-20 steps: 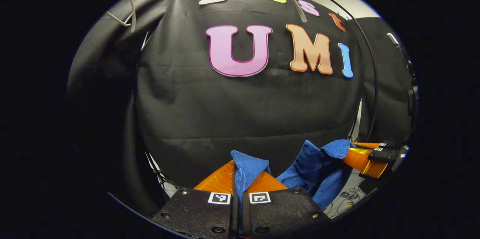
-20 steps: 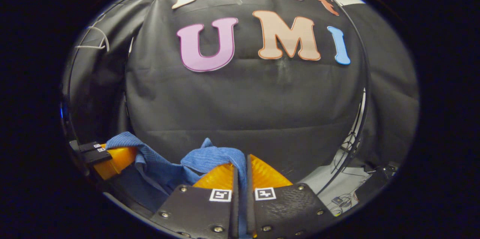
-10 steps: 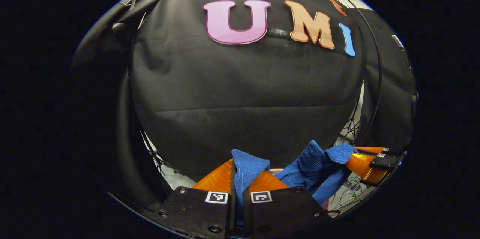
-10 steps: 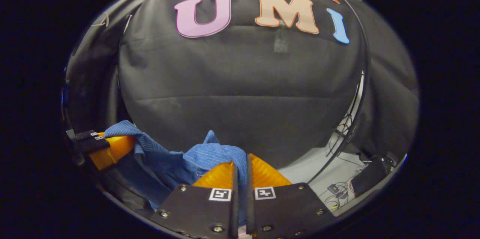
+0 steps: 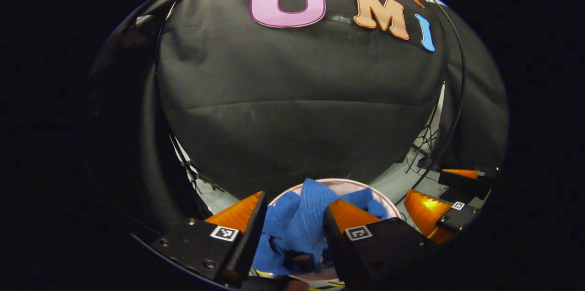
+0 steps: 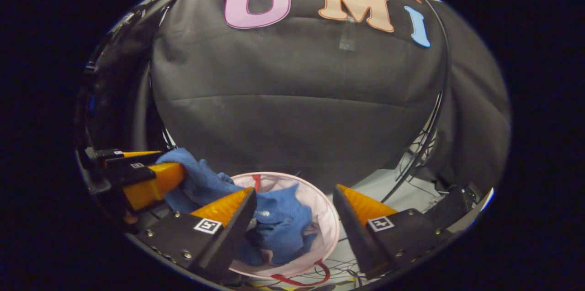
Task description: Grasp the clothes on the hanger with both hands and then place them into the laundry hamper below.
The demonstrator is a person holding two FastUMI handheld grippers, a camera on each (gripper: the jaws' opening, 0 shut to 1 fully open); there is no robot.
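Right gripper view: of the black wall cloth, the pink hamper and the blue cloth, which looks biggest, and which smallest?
1. Wall cloth, by far the largest in this view.
2. Hamper, going by its whole rim.
3. Blue cloth, though it spills over the rim toward the other claw, so these two are close and partly hidden.

Each hand-held gripper (image 5: 292, 204) — black screwed finger plates (image 6: 187, 236), square black-and-white markers (image 6: 380, 223) — ribbed wedges

Blue garment seen in the laundry hamper

The blue garment (image 6: 279, 222) is draped into the pink laundry hamper (image 6: 327, 218), between the spread fingers of the right gripper (image 6: 292, 199); the left gripper (image 6: 151, 170) is seen left of the hamper, touching the cloth.
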